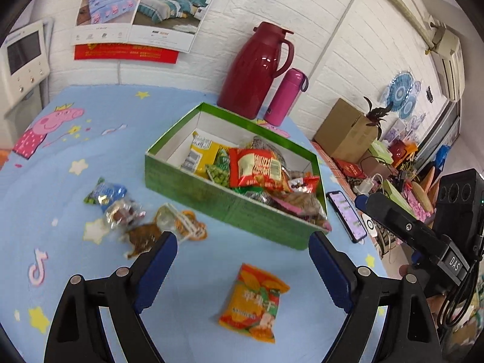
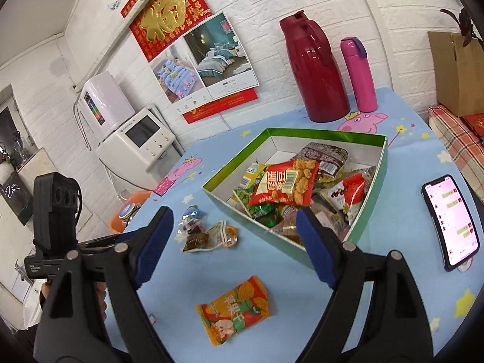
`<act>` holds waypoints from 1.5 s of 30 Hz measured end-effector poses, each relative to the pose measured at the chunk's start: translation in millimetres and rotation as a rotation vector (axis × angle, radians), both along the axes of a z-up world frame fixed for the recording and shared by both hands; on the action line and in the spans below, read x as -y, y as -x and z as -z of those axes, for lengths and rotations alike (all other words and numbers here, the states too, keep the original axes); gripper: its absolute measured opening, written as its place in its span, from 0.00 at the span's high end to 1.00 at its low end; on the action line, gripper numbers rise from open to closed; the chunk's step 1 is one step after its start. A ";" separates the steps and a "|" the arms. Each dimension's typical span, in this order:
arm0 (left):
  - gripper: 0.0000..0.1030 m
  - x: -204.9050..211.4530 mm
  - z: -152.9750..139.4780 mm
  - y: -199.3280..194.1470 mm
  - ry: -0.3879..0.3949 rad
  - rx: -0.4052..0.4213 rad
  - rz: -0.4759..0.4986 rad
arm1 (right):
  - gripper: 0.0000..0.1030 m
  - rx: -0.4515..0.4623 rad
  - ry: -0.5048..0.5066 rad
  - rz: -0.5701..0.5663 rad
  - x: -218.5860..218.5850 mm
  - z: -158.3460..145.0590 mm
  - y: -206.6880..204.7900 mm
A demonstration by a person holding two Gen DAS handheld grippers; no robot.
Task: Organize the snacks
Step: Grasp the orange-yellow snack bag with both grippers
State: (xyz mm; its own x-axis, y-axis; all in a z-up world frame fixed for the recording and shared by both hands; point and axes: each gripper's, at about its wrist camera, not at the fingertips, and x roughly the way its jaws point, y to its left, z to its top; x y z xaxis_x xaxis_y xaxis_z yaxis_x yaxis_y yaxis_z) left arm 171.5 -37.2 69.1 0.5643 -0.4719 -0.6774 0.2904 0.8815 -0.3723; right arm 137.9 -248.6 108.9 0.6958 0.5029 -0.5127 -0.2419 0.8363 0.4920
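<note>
Green box (image 1: 230, 202) at my 12 o'clock, holding mixed packets, red one (image 1: 257, 168) on top. Orange snack packet (image 1: 252, 302) lies loose on the blue cloth (image 1: 196, 266) at 6. Left gripper (image 1: 242, 248) and right gripper (image 2: 233, 220) both spread wide, holding nothing. Small wrapped snacks (image 1: 136, 214) at 9.

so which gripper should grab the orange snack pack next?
Probably left. The orange snack pack lies centred between the open left gripper; the right gripper, also open, frames it lower and off-centre.
</note>
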 end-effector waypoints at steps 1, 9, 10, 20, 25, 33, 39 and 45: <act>0.12 -2.1 3.1 7.6 0.002 -0.014 -0.008 | 0.19 -0.011 0.002 -0.006 -1.2 2.1 5.3; 0.12 -21.7 54.8 59.2 0.108 -0.140 -0.065 | 0.19 -0.140 0.103 -0.089 -16.2 46.8 34.8; 0.12 -23.5 62.0 61.8 0.134 -0.162 -0.071 | 0.20 -0.161 0.111 -0.096 -17.1 54.2 35.8; 0.15 -14.1 99.9 82.9 0.175 -0.227 -0.065 | 0.48 -0.316 0.087 -0.161 -27.7 109.0 5.1; 0.38 -3.1 104.9 76.4 0.164 -0.232 -0.017 | 0.80 -0.333 0.064 -0.176 -28.8 116.8 3.2; 0.58 3.5 112.7 61.6 0.156 -0.240 0.005 | 0.80 -0.323 0.075 -0.210 -36.5 110.9 44.3; 0.63 0.1 115.5 67.2 0.165 -0.241 0.030 | 0.79 -0.348 0.032 -0.208 -32.6 118.6 49.1; 0.77 5.8 109.6 64.5 0.146 -0.225 0.047 | 0.89 -0.322 0.041 -0.189 -34.2 108.6 53.3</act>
